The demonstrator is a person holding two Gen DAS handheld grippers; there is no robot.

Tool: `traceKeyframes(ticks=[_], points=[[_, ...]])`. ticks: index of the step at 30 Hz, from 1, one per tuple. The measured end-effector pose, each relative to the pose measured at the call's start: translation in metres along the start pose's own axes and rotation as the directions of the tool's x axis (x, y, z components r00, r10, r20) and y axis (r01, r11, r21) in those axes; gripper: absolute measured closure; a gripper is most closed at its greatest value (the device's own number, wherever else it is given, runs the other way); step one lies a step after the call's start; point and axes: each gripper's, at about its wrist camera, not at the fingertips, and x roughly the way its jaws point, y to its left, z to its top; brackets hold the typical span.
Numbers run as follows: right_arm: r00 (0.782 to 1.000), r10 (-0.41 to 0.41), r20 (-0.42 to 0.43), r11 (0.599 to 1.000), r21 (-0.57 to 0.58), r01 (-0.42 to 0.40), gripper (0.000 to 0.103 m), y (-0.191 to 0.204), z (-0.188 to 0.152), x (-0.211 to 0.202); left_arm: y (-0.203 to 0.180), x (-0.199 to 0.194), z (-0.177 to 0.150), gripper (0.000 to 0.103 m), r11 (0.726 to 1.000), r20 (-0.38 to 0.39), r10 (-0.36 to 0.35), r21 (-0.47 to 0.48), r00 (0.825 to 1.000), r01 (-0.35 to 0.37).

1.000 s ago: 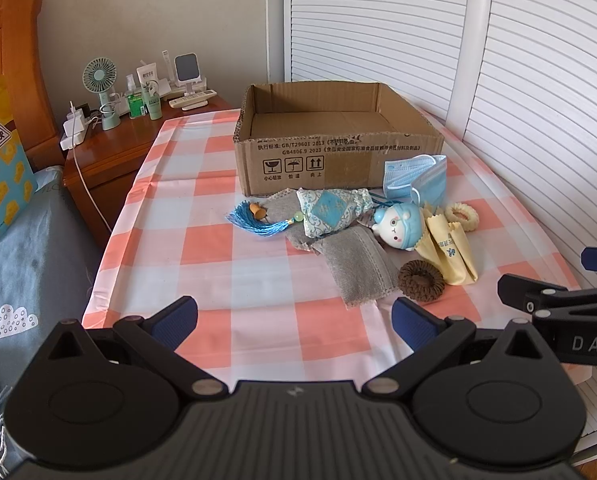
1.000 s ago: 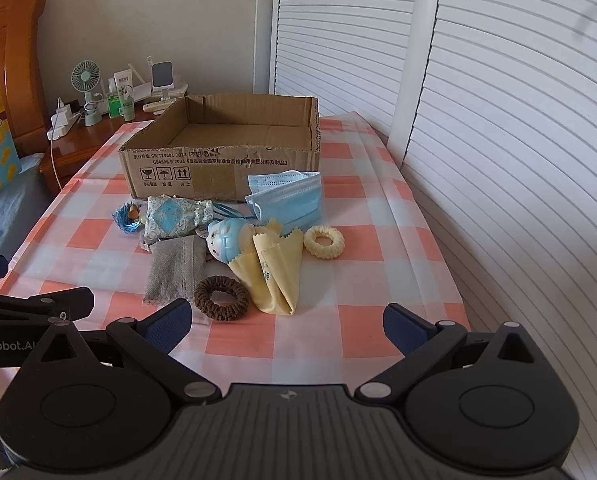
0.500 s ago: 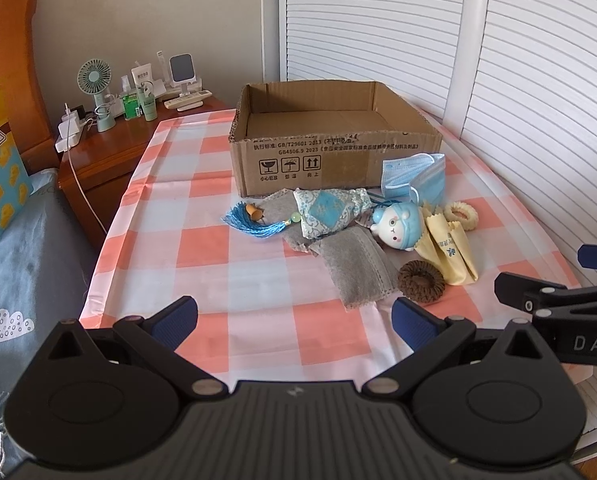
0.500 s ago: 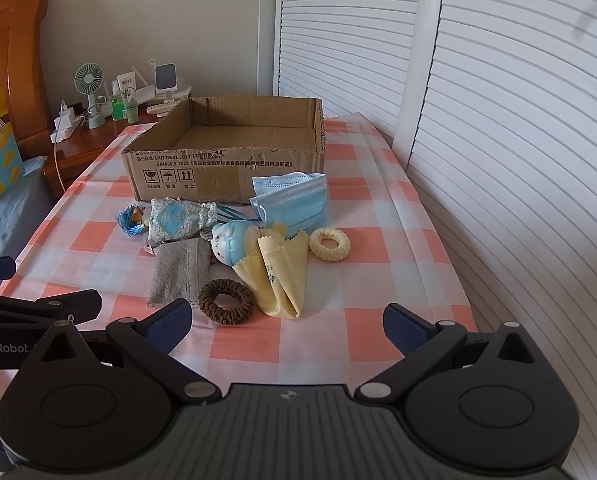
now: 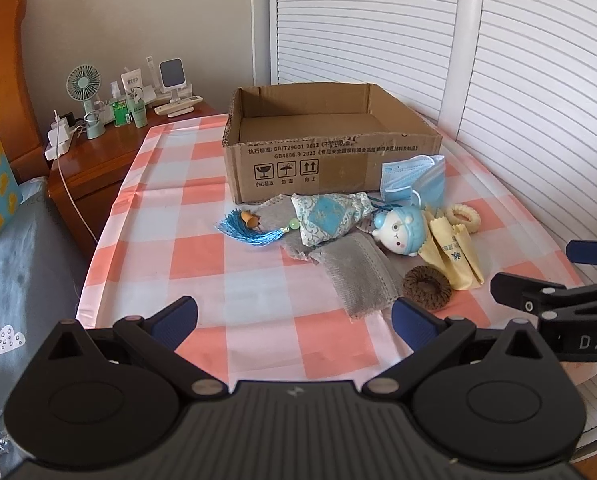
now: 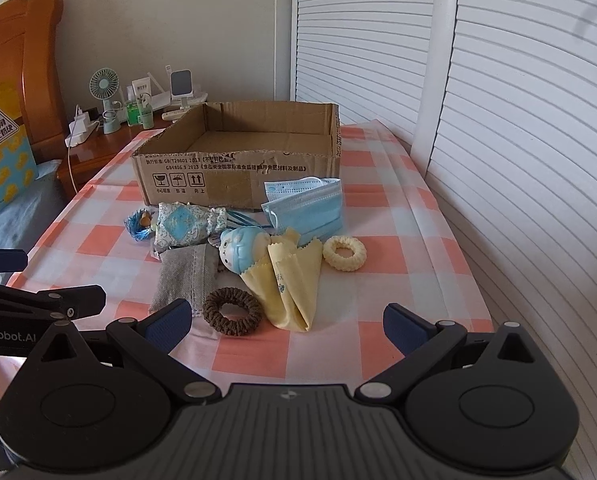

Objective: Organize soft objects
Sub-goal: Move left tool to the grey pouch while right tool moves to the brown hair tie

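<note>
An open cardboard box (image 5: 330, 148) (image 6: 238, 168) stands empty on the checked tablecloth. In front of it lie a patterned sachet with a blue tassel (image 5: 330, 218) (image 6: 184, 222), a grey cloth (image 5: 358, 274) (image 6: 186, 276), a blue doll head (image 5: 398, 232) (image 6: 242, 250), a yellow cloth (image 5: 452, 256) (image 6: 294, 284), a brown hair tie (image 5: 426, 283) (image 6: 232, 311), a cream hair tie (image 5: 463, 218) (image 6: 344, 253) and a blue face mask (image 5: 416, 180) (image 6: 304, 206). My left gripper (image 5: 294, 320) and my right gripper (image 6: 284, 318) are open, empty, near the table's front edge.
A wooden nightstand (image 5: 98, 160) at the back left holds a small fan (image 5: 84, 98), bottles, a phone stand and a charger. A bed with a blue cover (image 5: 14, 264) is on the left. White louvred doors (image 6: 518, 140) run along the right and back.
Both grippers have risen and drifted slightly toward the objects, which sit a little lower in both views. Nothing on the table has moved.
</note>
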Motion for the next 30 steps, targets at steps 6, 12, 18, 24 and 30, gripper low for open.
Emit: traceKeyframes(ticks=[6, 12, 18, 24, 30], points=[[1.0, -0.016, -0.014, 1.0, -0.01, 0.016, 0.0, -0.005, -0.002, 0.02, 0.01, 0.01, 0.0, 0.001, 1.0, -0.009, 0.004, -0.014, 1.0, -0.004], [1.0, -0.006, -0.027, 1.0, -0.023, 0.005, 0.0, -0.002, 0.0, 0.039, 0.018, 0.021, 0.0, 0.001, 1.0, -0.018, 0.013, -0.024, 1.0, -0.014], [1.0, 0.016, -0.02, 0.999, -0.038, -0.017, 0.0, 0.007, 0.009, 0.057, 0.026, 0.028, 0.002, 0.001, 0.999, -0.029, 0.026, -0.036, 0.999, -0.027], [1.0, 0.0, -0.025, 1.0, -0.013, 0.0, 0.0, 0.013, 0.022, 0.085, 0.033, 0.032, 0.003, 0.001, 0.998, -0.036, 0.041, -0.051, 0.998, -0.043], [0.997, -0.025, -0.077, 0.999, -0.022, 0.024, 0.0, 0.014, 0.015, 0.1, 0.036, 0.034, 0.002, 0.001, 0.997, -0.045, 0.054, -0.055, 0.998, -0.057]])
